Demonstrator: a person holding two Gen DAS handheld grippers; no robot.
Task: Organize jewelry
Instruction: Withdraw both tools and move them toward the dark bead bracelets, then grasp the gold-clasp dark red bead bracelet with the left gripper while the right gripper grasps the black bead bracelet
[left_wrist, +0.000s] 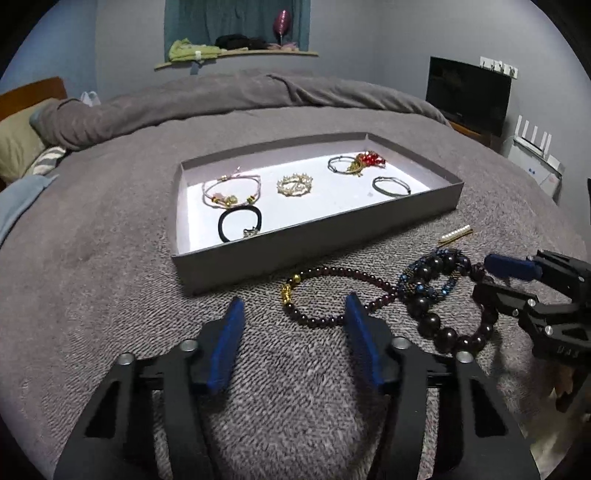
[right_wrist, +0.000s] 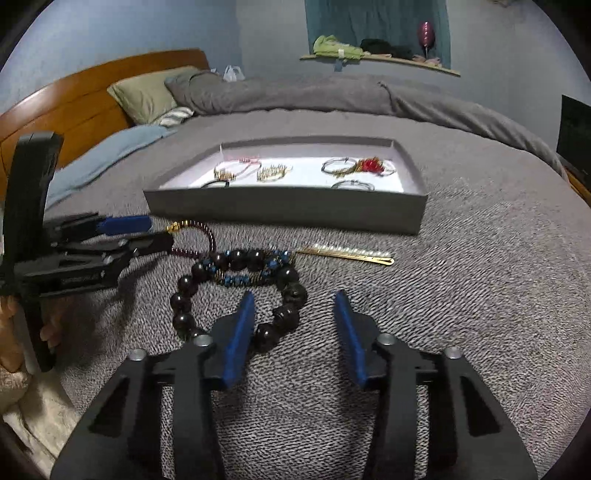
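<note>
Grey bed blanket (left_wrist: 110, 295), tray (left_wrist: 295, 243) with 6 jewelry pieces, both tools half-open, empty.

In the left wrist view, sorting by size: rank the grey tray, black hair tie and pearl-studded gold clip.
1. Grey cardboard tray
2. Black elastic hair tie
3. Pearl-studded gold hair clip, though its nearness could skew this.

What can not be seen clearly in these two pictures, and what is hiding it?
- Dark red bead bracelet: the left gripper finger covers part of it in the left wrist view.
- Black hair tie: the tray front wall hides most of it in the right wrist view.
- Its small charm: too small to identify.
- Large dark bead bracelet: the right gripper finger hides part.
</note>
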